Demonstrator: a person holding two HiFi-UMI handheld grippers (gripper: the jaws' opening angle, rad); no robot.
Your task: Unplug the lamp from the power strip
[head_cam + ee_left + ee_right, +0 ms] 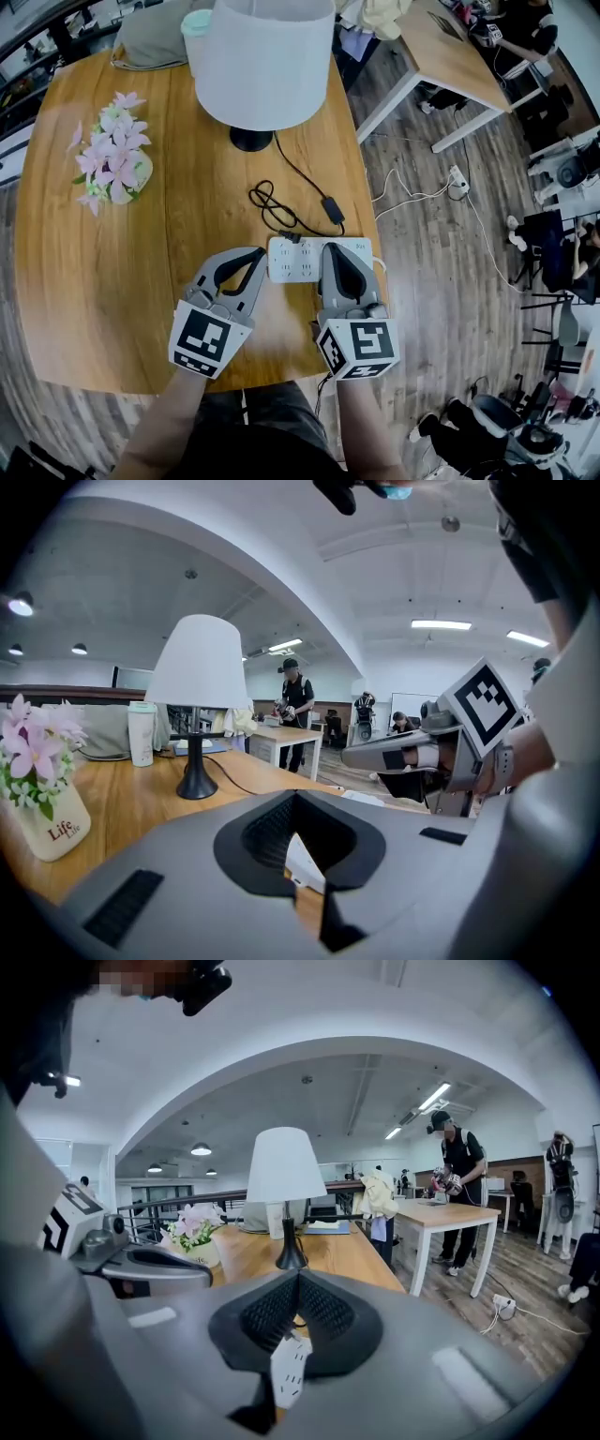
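Showing an early stage of the unplugging. The lamp (262,66) stands at the far side of the wooden table (94,281). Its black cord (305,178) runs toward the near side, loops once, and ends at a dark plug (289,238) that appears still seated on the far edge of the white power strip (302,260). Judged from this, nothing is done yet: gripping the plug and drawing it out both remain.

The left gripper (260,254) has its jaws pressed together on nothing, with its tips just beside the strip's left end. The right gripper (330,249) is likewise closed and empty, lying over the strip's right half. The plug sits between the two tips, slightly farther away than both. In each gripper view the strip shows as a white sliver below the closed jaws.
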